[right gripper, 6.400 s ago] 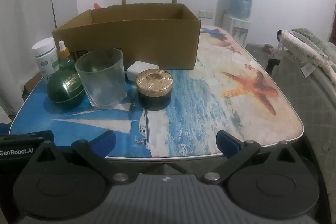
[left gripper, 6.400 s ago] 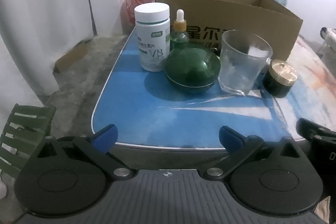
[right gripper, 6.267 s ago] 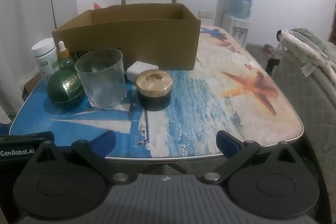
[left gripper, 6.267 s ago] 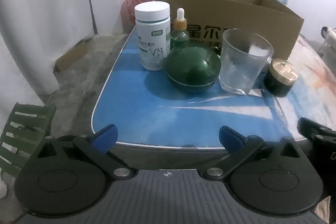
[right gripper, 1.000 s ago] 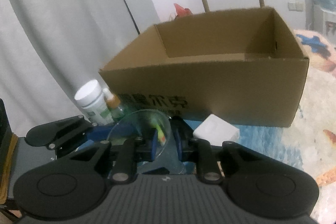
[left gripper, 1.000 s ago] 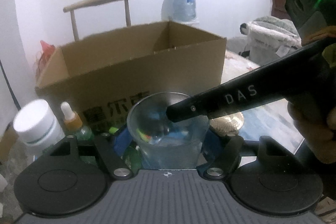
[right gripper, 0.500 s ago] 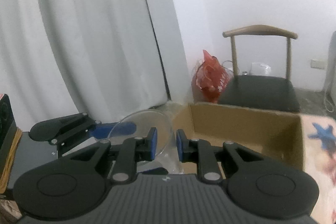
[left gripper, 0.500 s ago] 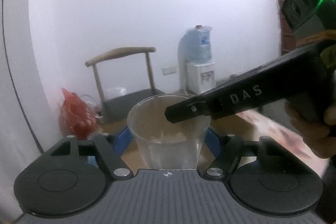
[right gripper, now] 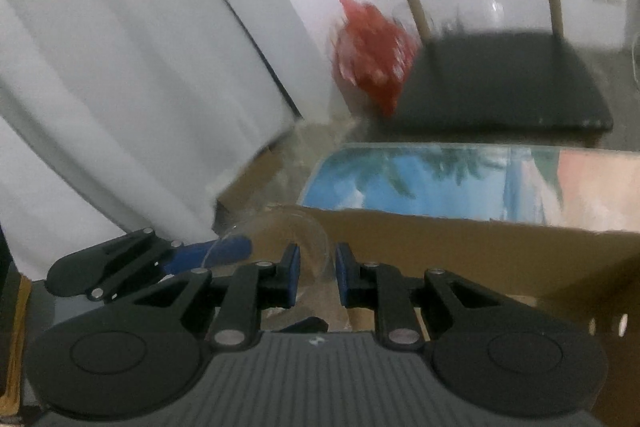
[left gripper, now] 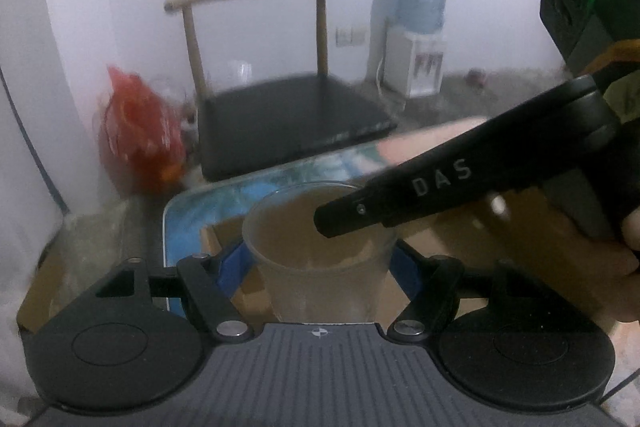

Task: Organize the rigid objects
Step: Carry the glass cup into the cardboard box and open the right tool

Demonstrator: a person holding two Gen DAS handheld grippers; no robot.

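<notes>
So both tools have the clear plastic cup (left gripper: 320,259) at once. The left tool (left gripper: 318,267) has its blue pads clamped on the cup's outer sides, one each side, with the cup upright right in front of the camera. The right tool (right gripper: 317,277) comes in from the right side, and its jaws are pinched together on the cup's rim wall (right gripper: 316,247), one finger inside the cup, one outside. A hand (left gripper: 592,267) grips that right tool's handle. The cup is up in the air over the open cardboard box (right gripper: 480,251), which sits on the beach-print table (right gripper: 420,183). Behind that there's a wooden chair (left gripper: 288,115) and a red bag (left gripper: 136,135), all a bit blurry.
</notes>
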